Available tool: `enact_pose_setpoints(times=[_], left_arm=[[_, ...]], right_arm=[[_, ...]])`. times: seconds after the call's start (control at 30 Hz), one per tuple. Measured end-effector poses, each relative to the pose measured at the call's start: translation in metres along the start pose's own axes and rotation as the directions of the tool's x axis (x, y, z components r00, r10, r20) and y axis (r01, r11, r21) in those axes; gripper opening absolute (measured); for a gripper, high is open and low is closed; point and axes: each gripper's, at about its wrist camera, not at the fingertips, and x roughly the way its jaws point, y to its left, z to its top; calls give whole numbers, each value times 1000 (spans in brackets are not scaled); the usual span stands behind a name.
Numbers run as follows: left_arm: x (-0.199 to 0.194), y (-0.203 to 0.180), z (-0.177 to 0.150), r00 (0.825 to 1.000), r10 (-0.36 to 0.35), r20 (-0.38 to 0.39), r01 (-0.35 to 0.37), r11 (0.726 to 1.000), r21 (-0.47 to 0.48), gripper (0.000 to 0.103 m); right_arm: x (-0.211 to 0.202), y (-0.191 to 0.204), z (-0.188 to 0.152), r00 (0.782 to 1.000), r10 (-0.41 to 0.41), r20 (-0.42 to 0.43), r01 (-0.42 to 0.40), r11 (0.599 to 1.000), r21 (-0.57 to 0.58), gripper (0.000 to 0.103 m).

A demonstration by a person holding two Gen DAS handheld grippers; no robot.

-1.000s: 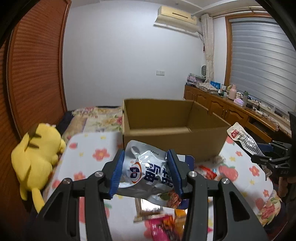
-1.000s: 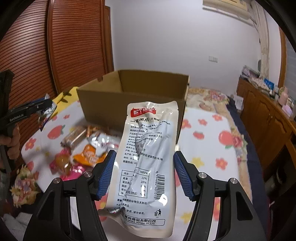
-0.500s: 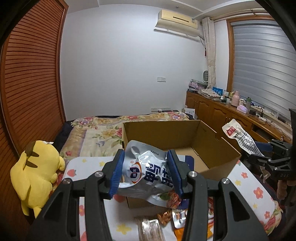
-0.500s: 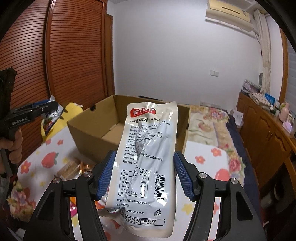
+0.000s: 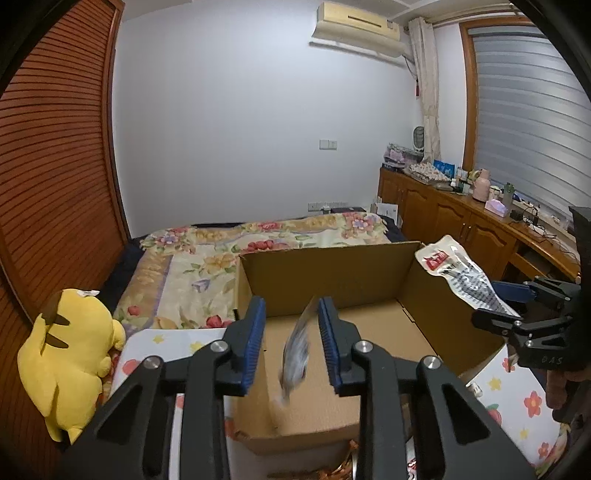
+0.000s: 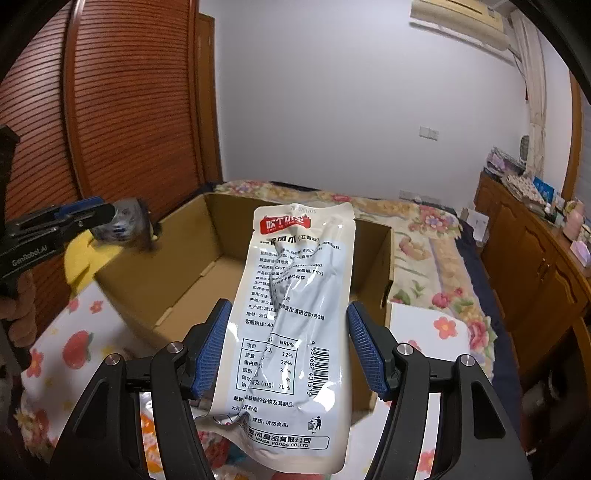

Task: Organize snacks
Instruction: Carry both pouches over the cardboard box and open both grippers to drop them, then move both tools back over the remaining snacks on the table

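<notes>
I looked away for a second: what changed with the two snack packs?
The left gripper moved forward over the box, opened, and its silver pack is dropping in, blurred. The right gripper also advanced toward the box; its white pack stays between the jaws.

A home bedroom. A bed (image 5: pixel 258 240) under a floral quilt lies at the far side against a plain white wall, with a wall-mounted air conditioner (image 5: pixel 356 22) above. A louvred wooden wardrobe door (image 5: pixel 55 166) fills the left. Low wooden cabinets (image 5: pixel 454 225) crowded with bottles and boxes run along the right below a shuttered window (image 5: pixel 532 122). A yellow plush toy (image 5: pixel 66 354) sits near left.
</notes>
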Motion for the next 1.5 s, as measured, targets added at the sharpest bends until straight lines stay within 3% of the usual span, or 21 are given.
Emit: enact_pose_setpoints(times=[0.13,0.33,0.43,0.47,0.5,0.6,0.73,0.9,1.17,1.5], left_arm=[[25,-7,-6,998,6,-66,-5,1000,16,16],[21,-13,-13,997,1,-74,0,1000,12,18],[20,-14,-14,997,-6,-81,8,1000,16,32],[18,-14,-15,997,-11,-79,12,1000,11,45],[16,-13,-16,997,-19,-74,19,1000,7,51],[12,-12,-17,996,-31,-81,32,999,6,52],[1,-11,-25,996,-39,-84,41,999,15,54],[-21,-12,-45,996,-60,-59,62,997,35,82],[-48,-8,-98,992,-95,-89,97,995,26,83],[-71,-15,-151,990,-100,-102,101,995,7,83]], right_arm=[[18,-2,5,1000,7,-27,-7,1000,16,65],[37,1,0,997,15,-70,-13,1000,24,65],[43,2,-2,997,10,-82,-8,1000,24,67],[46,2,-3,996,11,-91,-8,1000,30,67],[50,0,-3,995,9,-99,-5,999,39,68],[52,-3,-4,996,1,-93,4,999,52,78],[39,-4,-4,998,26,-58,-21,997,77,78],[2,4,-12,996,85,7,-85,993,78,78],[-38,28,-66,986,165,9,-165,985,58,78],[-28,54,-120,972,215,-94,-213,977,33,78]])
